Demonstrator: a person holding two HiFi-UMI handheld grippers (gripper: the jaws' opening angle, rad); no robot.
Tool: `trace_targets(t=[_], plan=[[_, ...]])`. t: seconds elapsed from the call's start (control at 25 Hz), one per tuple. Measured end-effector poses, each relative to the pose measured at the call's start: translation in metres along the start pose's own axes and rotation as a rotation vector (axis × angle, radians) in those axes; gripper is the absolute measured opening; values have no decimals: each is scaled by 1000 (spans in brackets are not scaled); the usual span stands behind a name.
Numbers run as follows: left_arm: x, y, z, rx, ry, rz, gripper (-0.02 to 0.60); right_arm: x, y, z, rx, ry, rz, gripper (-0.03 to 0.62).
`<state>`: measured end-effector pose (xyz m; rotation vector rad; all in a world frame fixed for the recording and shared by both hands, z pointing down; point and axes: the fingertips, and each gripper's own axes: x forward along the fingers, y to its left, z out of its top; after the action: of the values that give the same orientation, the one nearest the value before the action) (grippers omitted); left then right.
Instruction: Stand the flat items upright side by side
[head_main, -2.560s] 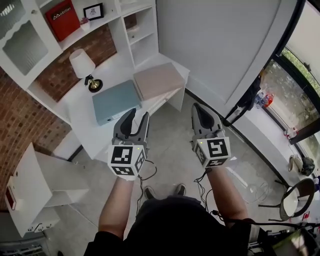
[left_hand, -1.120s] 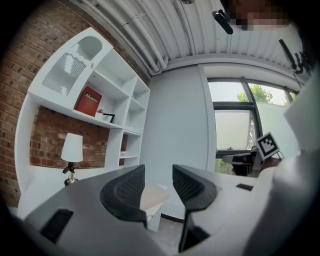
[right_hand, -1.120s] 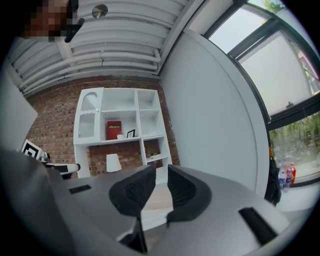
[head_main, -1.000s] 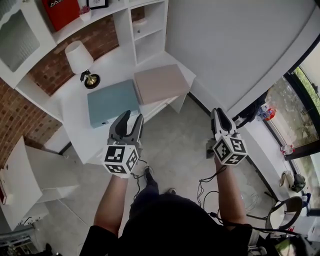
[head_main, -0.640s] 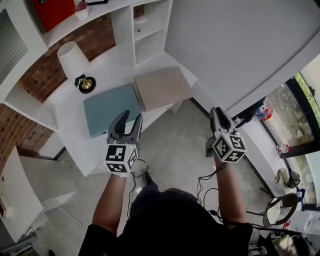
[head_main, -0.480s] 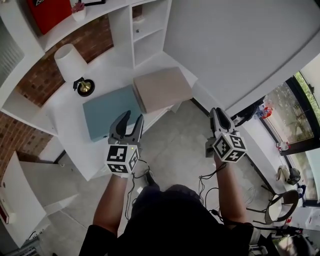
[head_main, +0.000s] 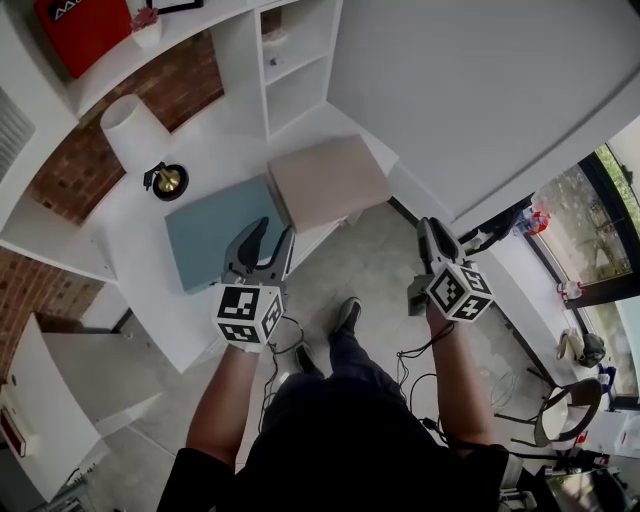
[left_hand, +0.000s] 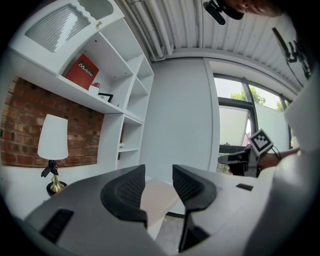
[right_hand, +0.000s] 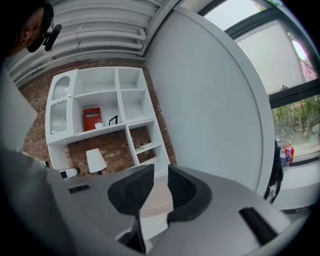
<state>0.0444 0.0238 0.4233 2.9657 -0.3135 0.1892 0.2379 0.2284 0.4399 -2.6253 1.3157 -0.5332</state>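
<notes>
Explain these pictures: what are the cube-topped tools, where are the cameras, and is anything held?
A person holds a two-jaw gripper in each hand; the marker cubes are part of them. The top-down picture comes from a head camera; the other two cameras ride on the grippers, looking along their jaws. On the white desk lie a teal flat item and a beige flat item, near a lamp. The left gripper is open and empty; the right gripper has just been opening its jaws, nothing between them.
</notes>
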Motion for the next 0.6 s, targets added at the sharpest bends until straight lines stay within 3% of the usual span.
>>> trace_targets(t=[0.28,0.44,0.6], plan=[[35,-1,11,-4,45,-39,158,40,-17,-19,137,13,42,84],[73,-1,8,-5,93,-62,178,70,-29,-45,209,83,72,89],[118,0,0,8,140,-69,190,106,-56,-76,358,170,77,118]])
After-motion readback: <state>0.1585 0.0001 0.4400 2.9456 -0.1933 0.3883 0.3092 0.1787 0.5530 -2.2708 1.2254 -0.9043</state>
